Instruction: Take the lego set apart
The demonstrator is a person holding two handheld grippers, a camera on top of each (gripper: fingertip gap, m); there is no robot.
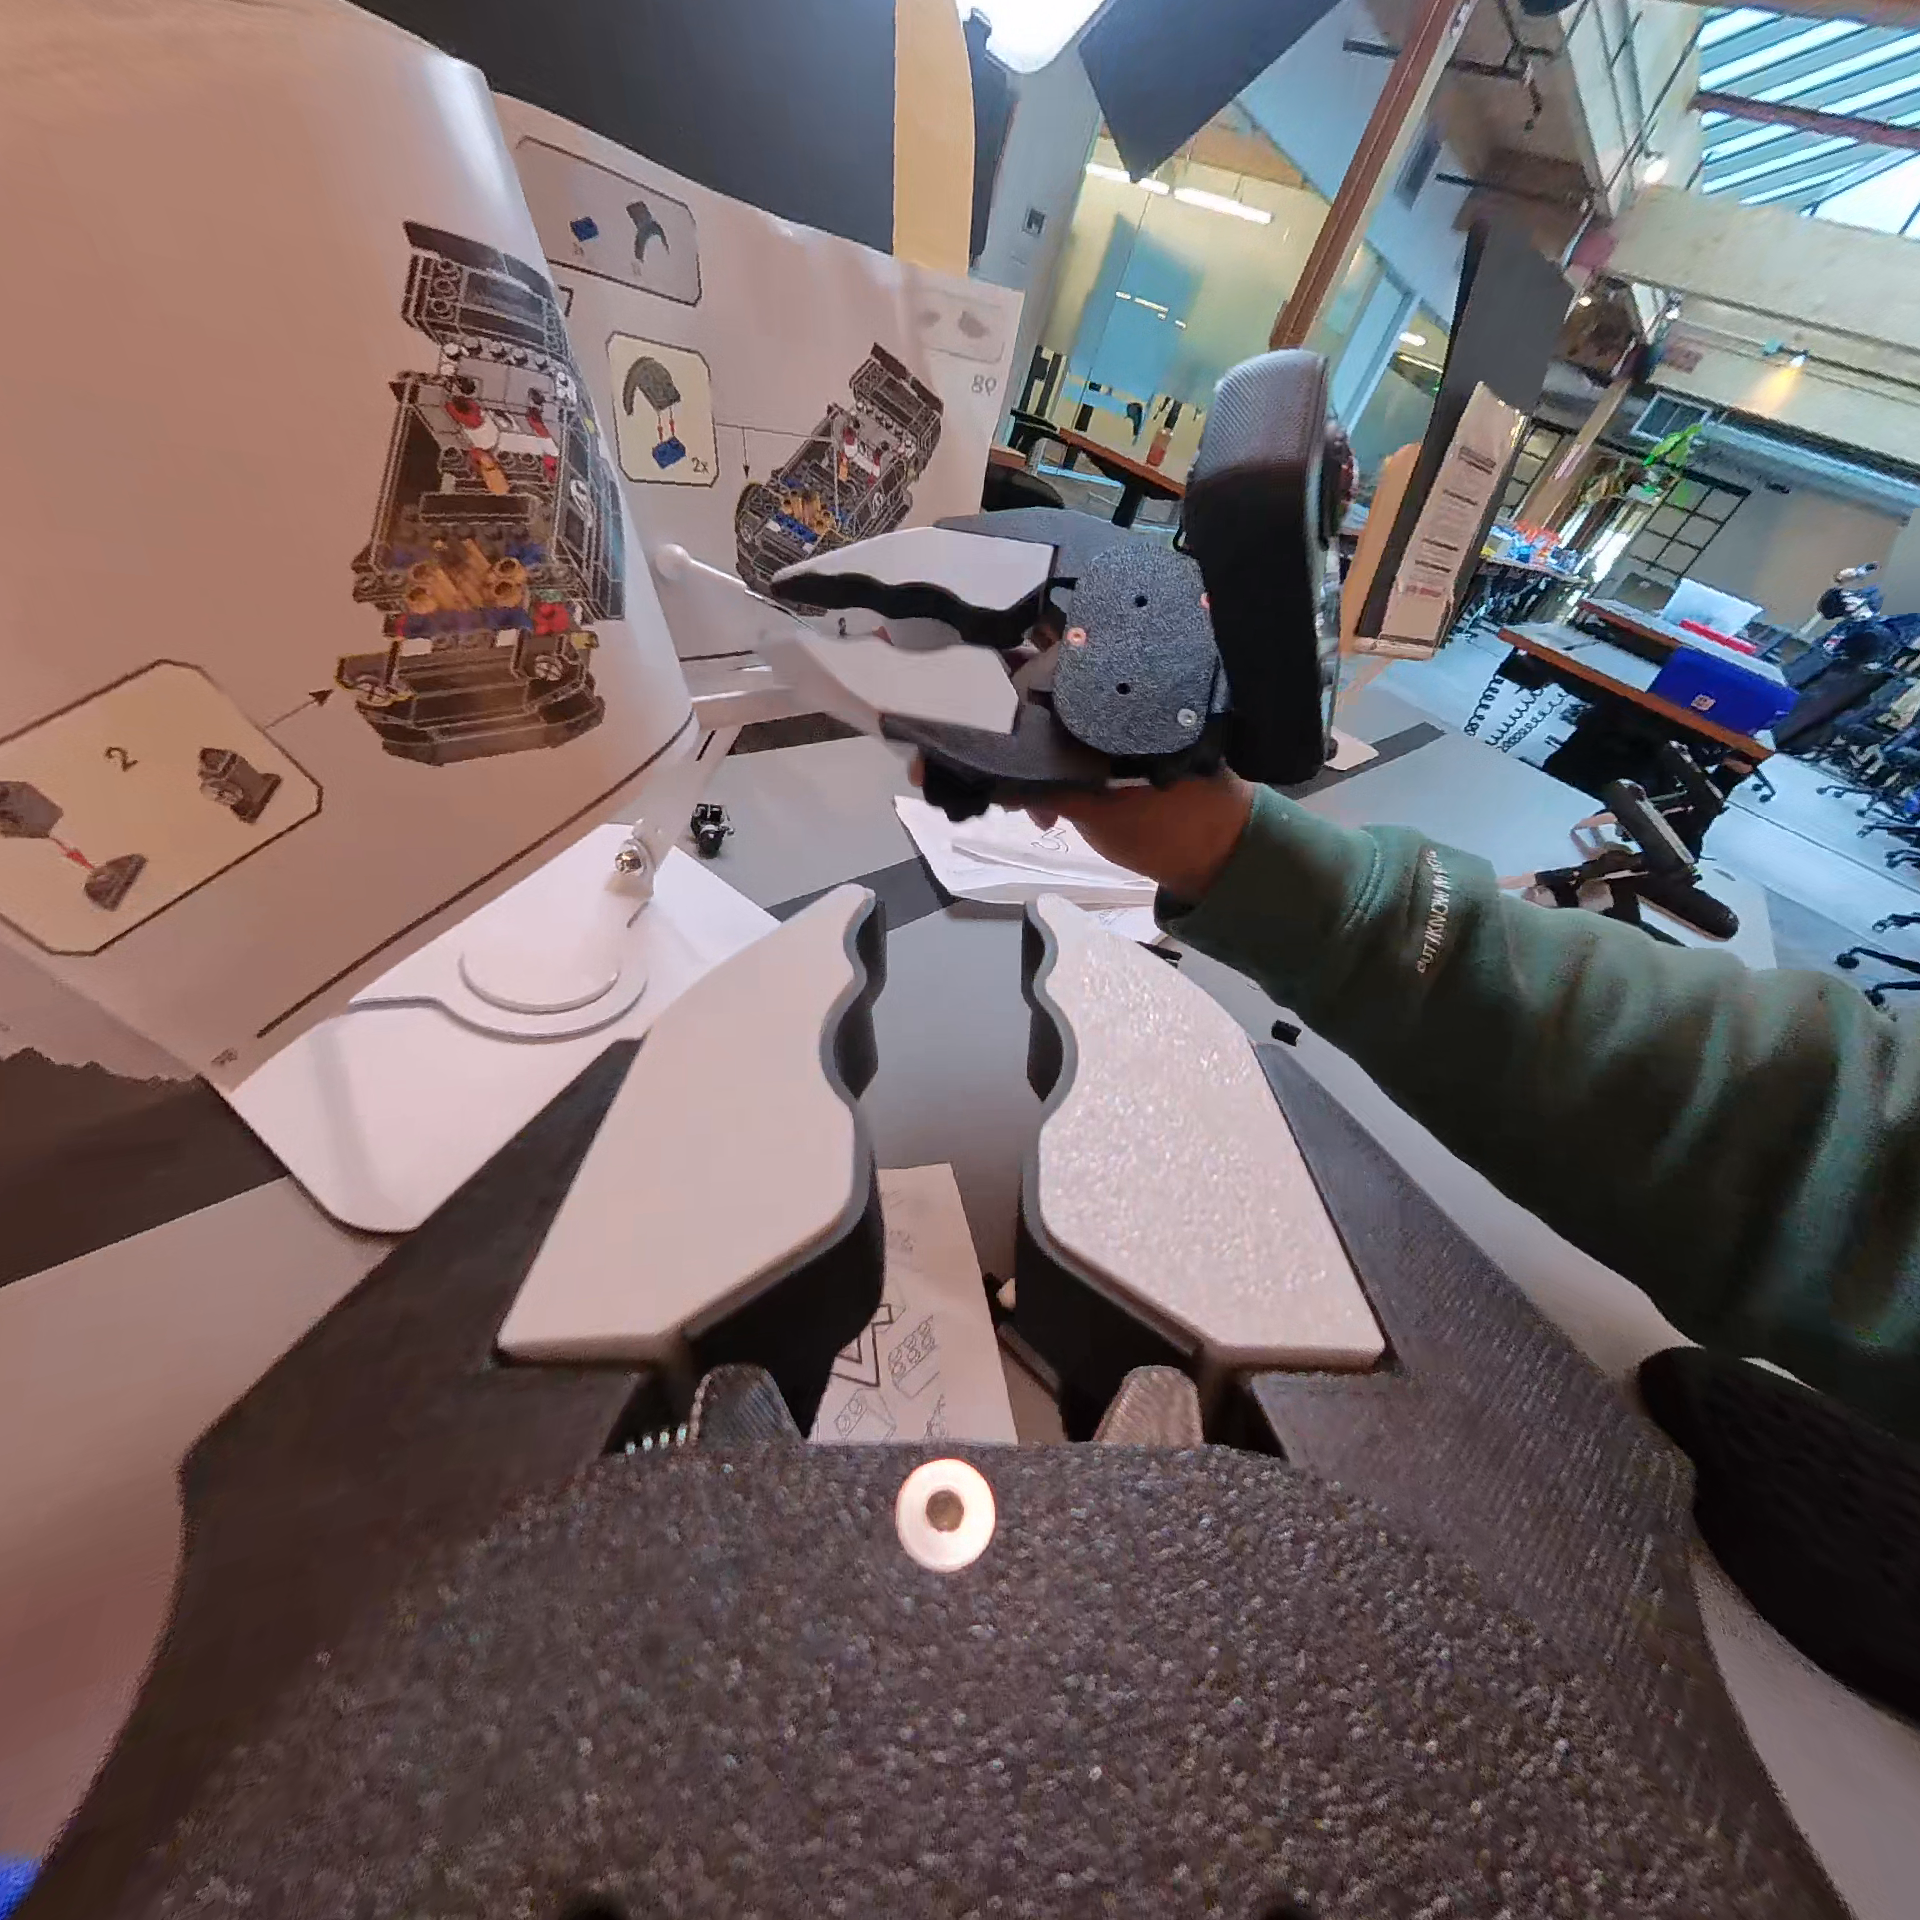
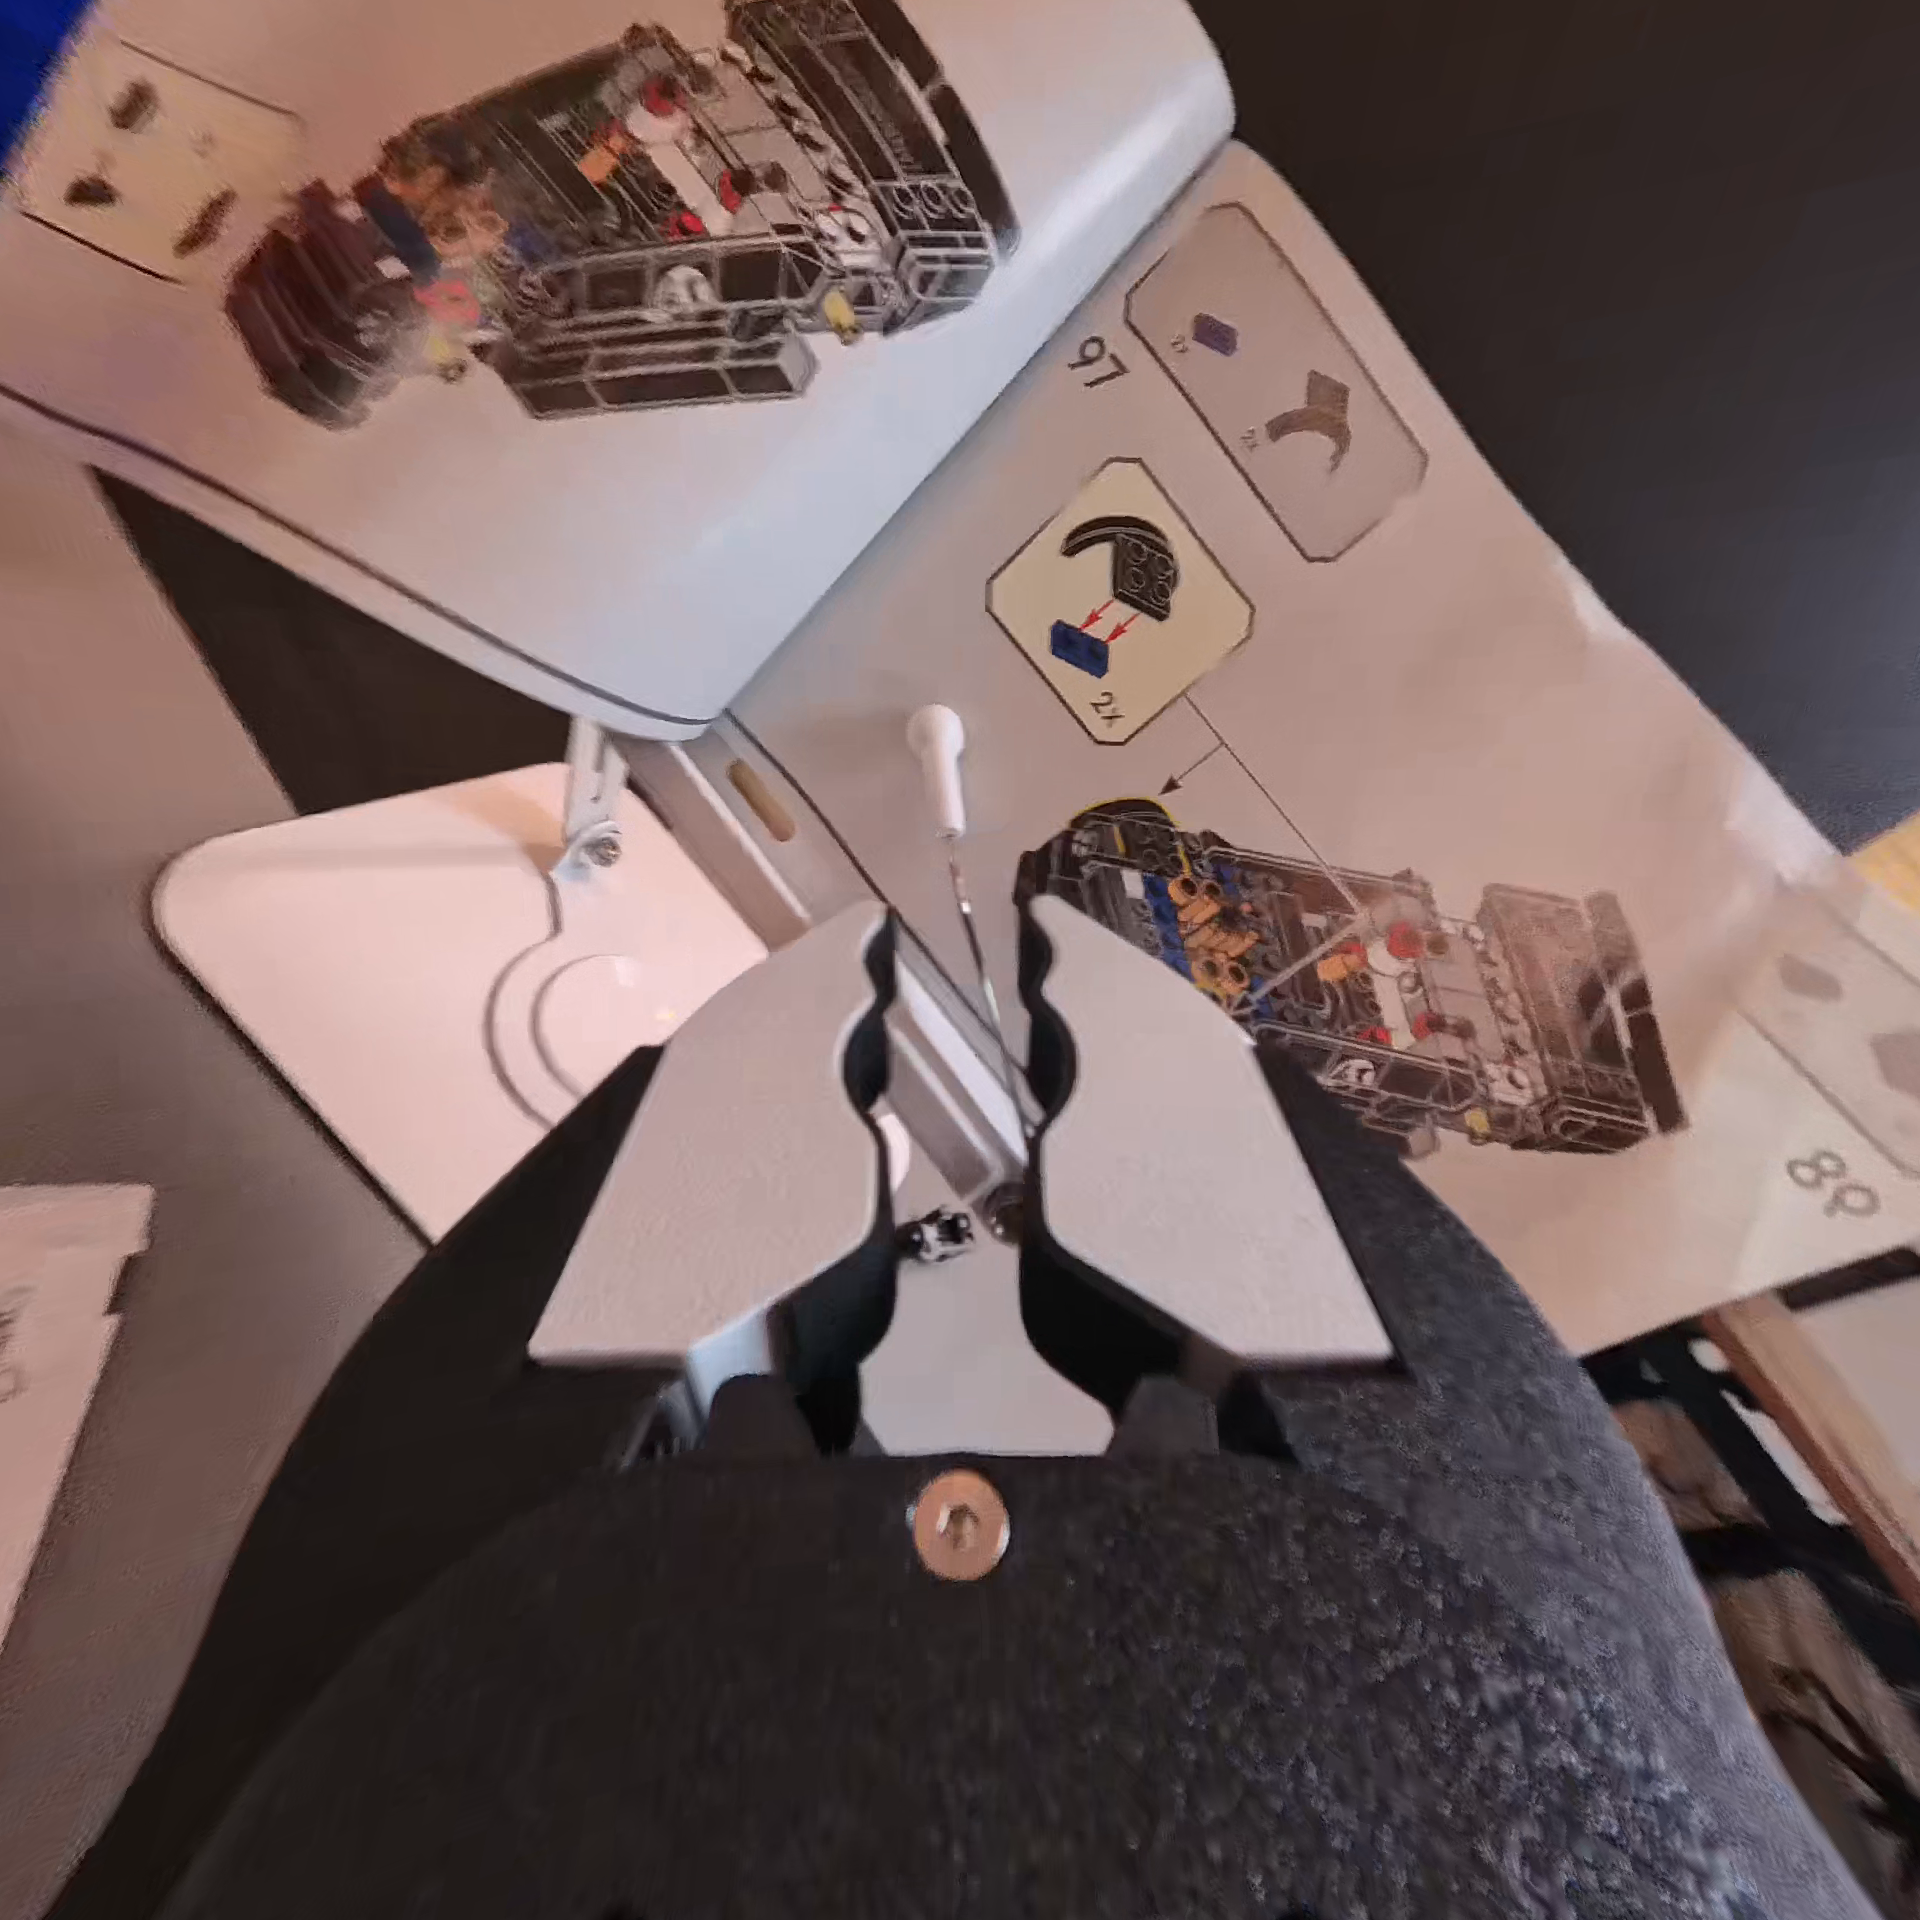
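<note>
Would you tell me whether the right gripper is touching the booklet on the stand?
Cannot tell. The left wrist view shows the right gripper at the booklet page's lower edge, but neither view shows contact or a gap plainly.

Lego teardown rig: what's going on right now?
A person holds a two-finger gripper in each hand in front of an open printed instruction booklet propped on a white metal stand. The right gripper reaches toward the booklet's lower edge by the stand's white-tipped page clip; its jaws are slightly apart and hold nothing. The left gripper hangs open and empty. One small black lego piece lies on the table.
</note>
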